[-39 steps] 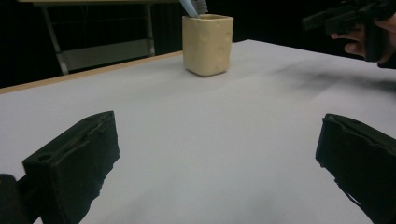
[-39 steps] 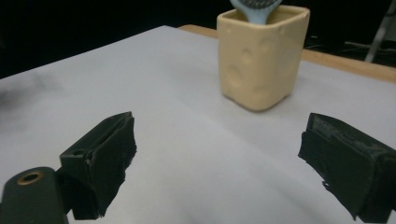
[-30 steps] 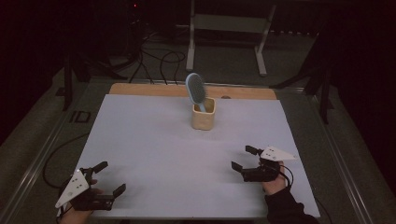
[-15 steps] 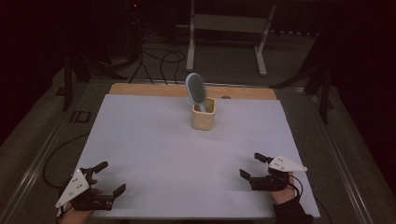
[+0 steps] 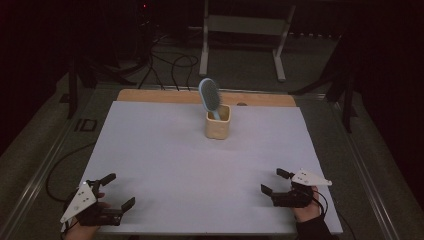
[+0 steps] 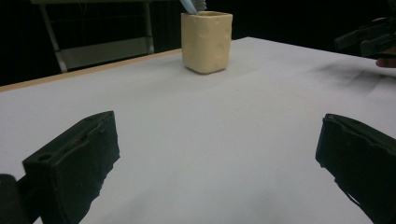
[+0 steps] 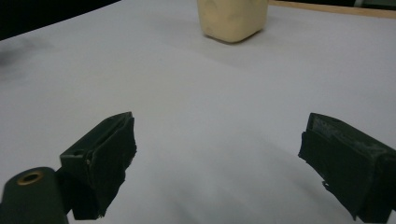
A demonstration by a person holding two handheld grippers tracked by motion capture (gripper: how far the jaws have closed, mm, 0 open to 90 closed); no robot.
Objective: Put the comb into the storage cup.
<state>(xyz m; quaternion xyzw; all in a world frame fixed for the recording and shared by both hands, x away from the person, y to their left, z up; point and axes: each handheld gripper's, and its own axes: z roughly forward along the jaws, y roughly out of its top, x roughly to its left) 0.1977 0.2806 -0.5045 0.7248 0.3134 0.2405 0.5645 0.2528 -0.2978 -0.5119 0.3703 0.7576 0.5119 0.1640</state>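
While both pairs of fingers stand spread wide with nothing between them, each of the two grippers rests low at the near edge of the desk point(image 5: 165, 150). Seen from the left gripper view, the left gripper point(image 6: 217, 154) has bare white surface in its gap, and one of its fingers point(image 6: 74, 163) sits at the lower left. Seen from the right gripper view, the right gripper point(image 7: 224, 163) is likewise parted and holds nothing. From the high view, the left gripper point(image 5: 121, 191) lies at the near left corner and the right gripper point(image 5: 273, 181) at the near right, each held by one hand, well apart from each other.

Farther out, one cream cup point(image 5: 218, 121) stands upright near the far edge of the desk, about midway across and well apart from both grippers. One blue hairbrush point(image 5: 209, 96) stands in it, handle down, head up and tilted slightly left. Beyond the white sheet runs one strip of bare wood point(image 5: 150, 95).
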